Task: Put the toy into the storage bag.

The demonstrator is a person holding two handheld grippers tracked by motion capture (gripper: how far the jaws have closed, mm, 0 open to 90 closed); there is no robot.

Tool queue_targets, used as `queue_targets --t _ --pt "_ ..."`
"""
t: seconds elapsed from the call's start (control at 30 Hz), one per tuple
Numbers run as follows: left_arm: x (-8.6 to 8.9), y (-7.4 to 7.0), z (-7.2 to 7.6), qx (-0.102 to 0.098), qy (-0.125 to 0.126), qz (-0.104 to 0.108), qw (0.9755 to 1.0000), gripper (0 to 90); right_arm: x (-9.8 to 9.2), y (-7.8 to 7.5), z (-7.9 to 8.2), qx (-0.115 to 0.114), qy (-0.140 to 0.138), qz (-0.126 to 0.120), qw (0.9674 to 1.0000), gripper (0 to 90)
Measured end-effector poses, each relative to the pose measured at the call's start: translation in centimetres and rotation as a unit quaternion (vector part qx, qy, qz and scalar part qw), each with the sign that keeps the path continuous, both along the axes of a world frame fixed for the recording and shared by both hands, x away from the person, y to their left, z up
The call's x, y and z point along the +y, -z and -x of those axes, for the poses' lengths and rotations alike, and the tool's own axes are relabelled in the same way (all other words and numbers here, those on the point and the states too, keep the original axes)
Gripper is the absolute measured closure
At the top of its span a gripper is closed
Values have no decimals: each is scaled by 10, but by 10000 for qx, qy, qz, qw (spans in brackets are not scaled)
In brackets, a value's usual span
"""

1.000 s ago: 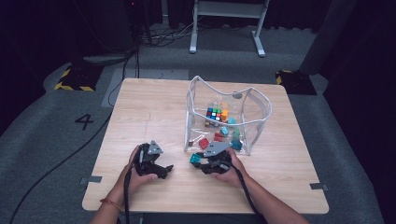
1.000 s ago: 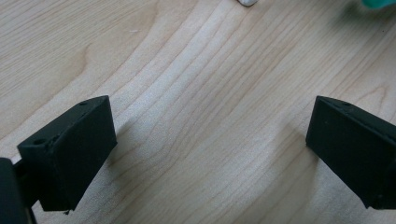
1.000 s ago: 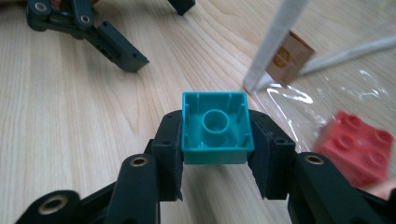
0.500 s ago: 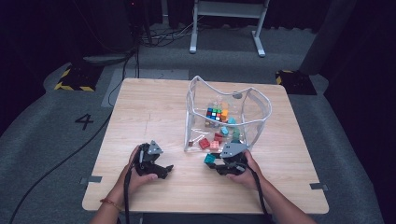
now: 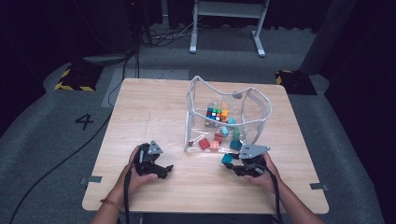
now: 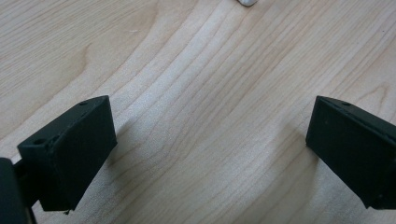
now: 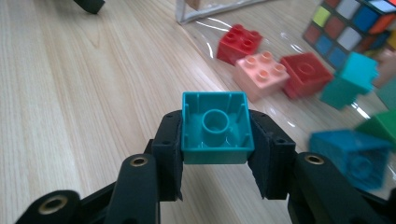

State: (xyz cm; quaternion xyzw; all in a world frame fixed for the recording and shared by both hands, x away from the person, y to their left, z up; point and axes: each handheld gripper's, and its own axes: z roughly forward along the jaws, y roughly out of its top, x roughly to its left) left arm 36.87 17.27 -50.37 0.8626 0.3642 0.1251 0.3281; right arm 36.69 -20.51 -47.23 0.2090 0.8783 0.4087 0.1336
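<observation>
Nearest, the right tool [image 7: 215,154] is clamped on a teal block [image 7: 216,128], hollow underside toward the camera, its side walls pressed flat between the jaws, likely so it cannot twist. The block hangs just above the counter [image 5: 154,116], beside the clear bag [image 5: 254,100]. The left tool [image 5: 163,170] rests apart on bare wood, jaws wide and empty, seemingly waiting. Farther off, red and pink blocks [image 7: 261,70] and a puzzle cube [image 7: 348,30] lie in the bag's open mouth.
</observation>
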Motion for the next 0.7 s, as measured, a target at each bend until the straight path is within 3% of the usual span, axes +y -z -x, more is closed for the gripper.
queue_targets --t 0.3,0.47,0.7 --pt "0 0 0 18 2 20 10000 17 -30 -2 0 -57 249 -25 9997 592" --pt "0 0 0 14 2 16 10000 17 -45 1 2 -69 360 103 9993 592" --pt "0 0 0 20 12 13 10000 17 -73 4 3 -63 672 3 9977 592"
